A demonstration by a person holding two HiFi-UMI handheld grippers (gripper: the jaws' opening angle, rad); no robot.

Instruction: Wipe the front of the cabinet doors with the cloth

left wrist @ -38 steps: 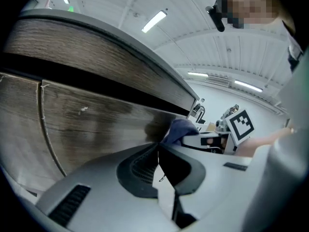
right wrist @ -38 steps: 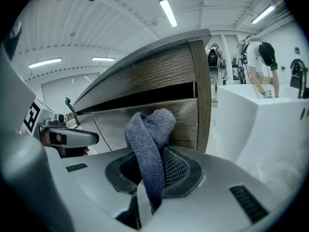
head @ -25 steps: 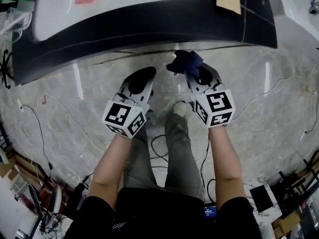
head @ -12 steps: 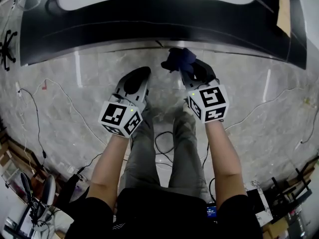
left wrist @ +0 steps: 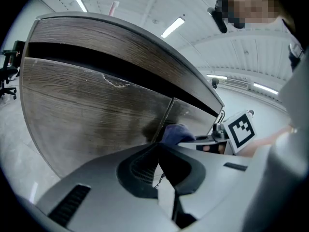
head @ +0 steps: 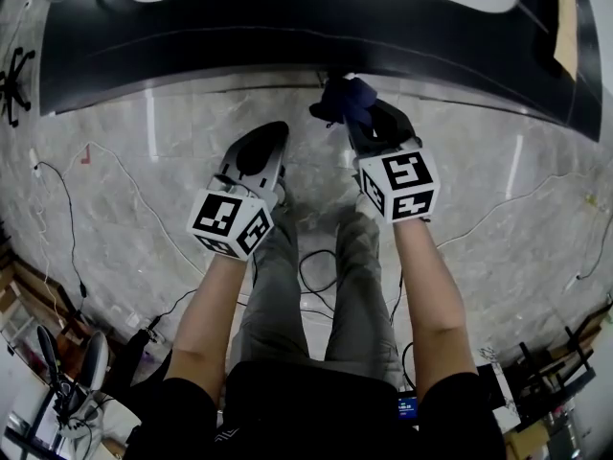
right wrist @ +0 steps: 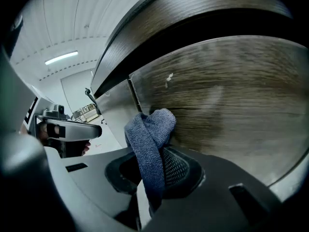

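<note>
The cabinet doors [head: 287, 36] run dark across the top of the head view and show as grey-brown wood grain in the left gripper view [left wrist: 91, 110] and the right gripper view [right wrist: 231, 95]. My right gripper [head: 362, 121] is shut on a dark blue cloth [head: 347, 99]. The cloth's [right wrist: 150, 134] bunched end lies against the door beside the vertical seam between two doors. My left gripper [head: 268, 140] hangs to the left, short of the doors, its jaws shut with nothing in them [left wrist: 158, 149]. From there the cloth [left wrist: 176, 132] shows by the seam.
The floor [head: 144, 190] is glossy marble with thin cables [head: 67, 228] trailing across it. The person's legs [head: 306, 295] stand below the grippers. Clutter and boxes [head: 536, 391] sit at the lower corners. An office chair base [head: 14, 80] is at far left.
The right gripper with the cloth has edged up toward the cabinet front as the head view shifted. The left gripper holds about the same place beside it.
</note>
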